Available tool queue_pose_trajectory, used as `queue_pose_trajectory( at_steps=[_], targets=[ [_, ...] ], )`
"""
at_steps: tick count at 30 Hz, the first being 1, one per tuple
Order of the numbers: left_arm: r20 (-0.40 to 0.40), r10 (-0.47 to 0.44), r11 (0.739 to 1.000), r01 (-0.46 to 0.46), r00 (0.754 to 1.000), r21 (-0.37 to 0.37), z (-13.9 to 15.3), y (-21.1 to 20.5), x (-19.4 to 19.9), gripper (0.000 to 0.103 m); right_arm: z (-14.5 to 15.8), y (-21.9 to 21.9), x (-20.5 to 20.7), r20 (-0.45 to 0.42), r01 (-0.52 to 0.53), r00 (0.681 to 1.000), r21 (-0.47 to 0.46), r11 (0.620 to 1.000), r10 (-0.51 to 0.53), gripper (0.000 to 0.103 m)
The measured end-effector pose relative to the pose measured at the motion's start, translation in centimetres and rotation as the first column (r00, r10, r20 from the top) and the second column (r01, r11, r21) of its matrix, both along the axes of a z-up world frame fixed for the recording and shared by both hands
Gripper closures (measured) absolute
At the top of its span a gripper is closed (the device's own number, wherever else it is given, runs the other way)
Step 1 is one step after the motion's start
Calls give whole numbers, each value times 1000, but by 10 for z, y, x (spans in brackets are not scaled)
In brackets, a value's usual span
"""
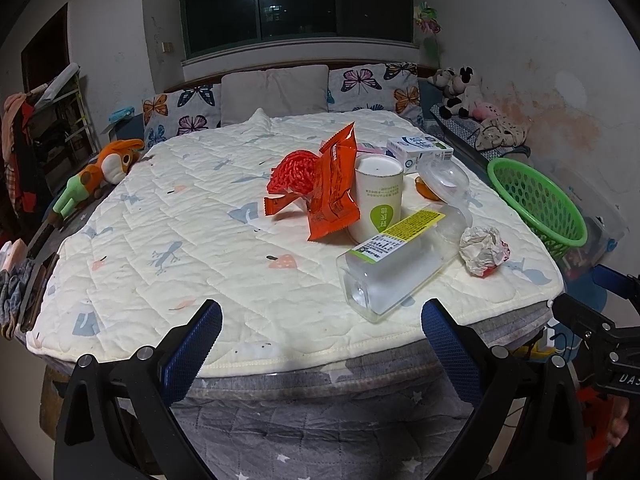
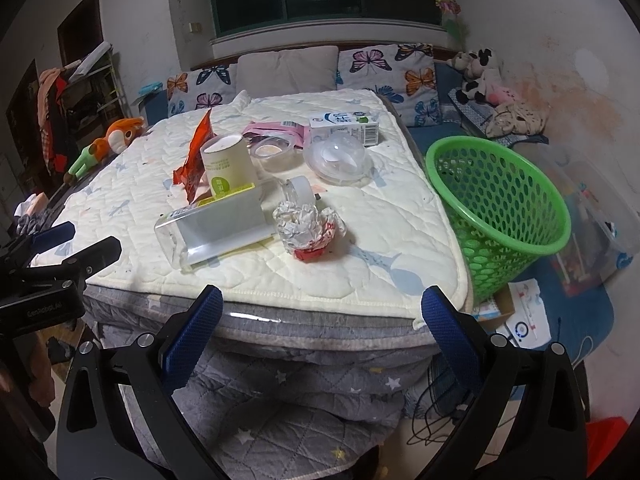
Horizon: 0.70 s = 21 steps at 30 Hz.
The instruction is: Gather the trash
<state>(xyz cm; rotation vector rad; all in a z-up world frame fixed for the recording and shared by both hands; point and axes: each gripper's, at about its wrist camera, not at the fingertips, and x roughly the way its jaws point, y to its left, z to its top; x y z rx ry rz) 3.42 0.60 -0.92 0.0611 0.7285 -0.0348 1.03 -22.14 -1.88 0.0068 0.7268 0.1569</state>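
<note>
Left gripper (image 1: pixel 320 322): held low before the near edge of the quilted pad (image 1: pixel 168 216); the jaws are spread wide and nothing is held between them.
Right gripper (image 2: pixel 322 308): likewise held at the near edge of the quilted pad, toward its right corner; the jaws are parted and empty.
Clear bottle (image 1: pixel 394 264): laid on its side on the pad, nearest of the trash, base turned toward the grippers, a yellow label seen on it.
Crumpled wrapper (image 2: pixel 306 228): a white and red ball lying just right of the bottle, near its neck.
Paper cup (image 1: pixel 378 196): stood upright just behind the bottle, touching or nearly touching it.
Orange packet (image 1: pixel 334 188): propped against the left side of the cup, with a red mesh net (image 1: pixel 292 172) behind it.
Clear lids (image 2: pixel 338 160): shallow plastic pieces set behind the bottle, to the right of the cup.
Milk carton (image 2: pixel 346 126): laid flat farther back, a pink packet (image 2: pixel 276 130) at its left.
Green basket (image 2: pixel 500 208): tilted against the right side of the pad, off its edge, mouth turned up and outward.
Butterfly cushions (image 1: pixel 180 116): lined up behind the pad under the window.
</note>
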Motion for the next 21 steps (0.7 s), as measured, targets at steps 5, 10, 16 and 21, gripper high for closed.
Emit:
queue_pose_trajectory(
  at_steps=[5, 10, 16, 21],
  targets=[
    [-12, -5, 1000, 5, 1000, -7, -2, 2, 10, 6, 0, 1, 11, -3, -15, 1000, -4, 1000, 15, 4],
    [-24, -22, 1000, 22, 999, 1, -4, 1, 21, 6, -3, 1, 28, -15, -28, 999, -11, 1000, 28, 5],
    [-40, -38, 999, 38, 998, -5, -8, -1, 36, 6, -10, -2, 47, -46, -36, 998, 7, 999, 37, 6],
    [-51, -81, 997, 80, 995, -22, -12, -5, 47, 6, -19, -1, 65, -82, -60, 995, 35, 998, 62, 10]
  ],
)
